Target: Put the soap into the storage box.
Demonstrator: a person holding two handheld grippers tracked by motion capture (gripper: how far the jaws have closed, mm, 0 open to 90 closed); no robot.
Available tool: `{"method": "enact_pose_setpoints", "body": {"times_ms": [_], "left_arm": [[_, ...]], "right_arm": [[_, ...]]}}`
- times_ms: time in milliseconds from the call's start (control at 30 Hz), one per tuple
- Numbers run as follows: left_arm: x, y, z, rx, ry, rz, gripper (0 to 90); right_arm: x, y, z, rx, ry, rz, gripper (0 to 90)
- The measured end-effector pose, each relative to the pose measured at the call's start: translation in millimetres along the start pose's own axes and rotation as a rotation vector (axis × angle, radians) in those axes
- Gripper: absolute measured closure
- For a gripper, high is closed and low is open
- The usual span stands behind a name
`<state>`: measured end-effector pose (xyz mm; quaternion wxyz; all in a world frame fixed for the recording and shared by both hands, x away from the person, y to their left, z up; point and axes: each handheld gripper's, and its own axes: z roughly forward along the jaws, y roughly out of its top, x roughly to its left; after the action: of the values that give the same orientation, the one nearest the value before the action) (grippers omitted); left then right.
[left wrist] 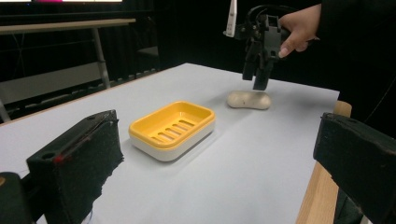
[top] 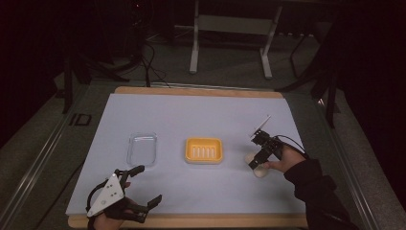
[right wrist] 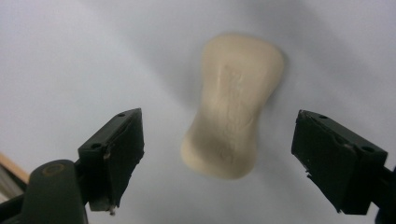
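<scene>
A cream soap bar (top: pixel 259 171) (left wrist: pixel 249 100) (right wrist: pixel 233 105) lies flat on the white sheet at the right. My right gripper (top: pixel 256 163) (left wrist: pixel 259 78) (right wrist: pixel 222 128) points down just above it, open, one jaw on either side of the bar and neither touching it. A yellow slotted soap dish (top: pixel 204 150) (left wrist: pixel 172 128) stands empty in the middle of the sheet. At the near left edge my left gripper (top: pixel 146 187) (left wrist: pixel 218 140) is held level and open, holding nothing and facing the dish.
A clear plastic tray (top: pixel 142 148) lies left of the dish. The white sheet covers a wooden board (top: pixel 191 221) whose edge shows at front and back. A table frame (top: pixel 230 28) stands on the dark floor beyond.
</scene>
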<state>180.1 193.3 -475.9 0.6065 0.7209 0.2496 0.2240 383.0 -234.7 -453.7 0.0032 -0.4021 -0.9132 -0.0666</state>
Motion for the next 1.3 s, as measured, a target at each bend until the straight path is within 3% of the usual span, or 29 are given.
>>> {"method": "enact_pose_setpoints", "body": {"times_ms": [200, 467, 633, 933, 1300], "left_arm": [[0.1, 0.0, 0.0, 0.0, -0.002, -0.001, 1.1], [0.1, 0.0, 0.0, 0.0, -0.002, -0.001, 1.1], [0.1, 0.0, 0.2, 0.003, -0.001, 0.002, 1.1], [0.5, 0.0, 0.1, 0.003, -0.001, -0.001, 1.1], [0.0, -0.2, 0.9, 0.007, -0.001, 0.0, 1.1]], "right_arm": [[0.1, 2.8, 6.2, -0.02, 0.002, 0.007, 19.0], [-5.8, 0.2, 13.6, -0.059, 0.005, 0.053, 23.9], [-9.3, -3.2, 22.9, -0.058, 0.029, 0.06, 25.5], [-13.9, -4.8, 39.3, -0.033, 0.007, 0.076, 33.3], [-11.4, -2.7, 43.1, -0.021, -0.02, 0.068, 38.3]]}}
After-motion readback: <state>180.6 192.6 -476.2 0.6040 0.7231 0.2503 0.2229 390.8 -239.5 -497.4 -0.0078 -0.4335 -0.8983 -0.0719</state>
